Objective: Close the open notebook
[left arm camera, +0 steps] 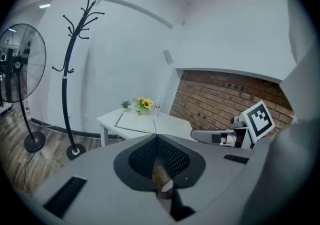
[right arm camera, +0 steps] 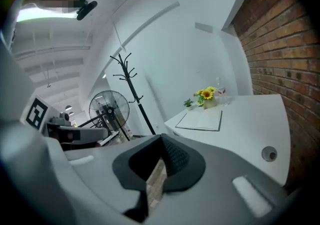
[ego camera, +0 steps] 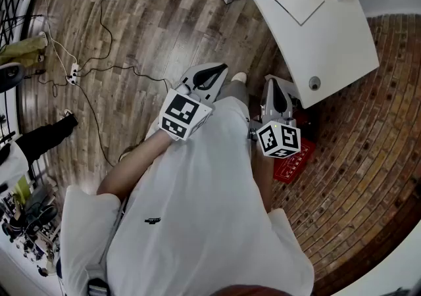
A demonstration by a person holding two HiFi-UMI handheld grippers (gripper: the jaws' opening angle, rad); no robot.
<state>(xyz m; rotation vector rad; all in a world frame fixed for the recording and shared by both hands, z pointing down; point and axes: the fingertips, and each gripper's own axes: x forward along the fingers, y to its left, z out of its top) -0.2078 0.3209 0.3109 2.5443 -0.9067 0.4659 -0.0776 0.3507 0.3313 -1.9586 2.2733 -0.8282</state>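
White short-sleeved shirt (ego camera: 197, 216); grey left claw (ego camera: 219, 71) and right claw (ego camera: 272, 85).

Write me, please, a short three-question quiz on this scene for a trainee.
1. True or false: the notebook lies open on the white table.
2. What stands on the table just beyond the notebook? A: sunflowers. B: a desk lamp. C: a stack of plates.
3. In a few words: how do the jaws of the left gripper and the right gripper stand, and is anything between them?

Key
1. True.
2. A.
3. Both pairs are shut with nothing between them, well short of the table.
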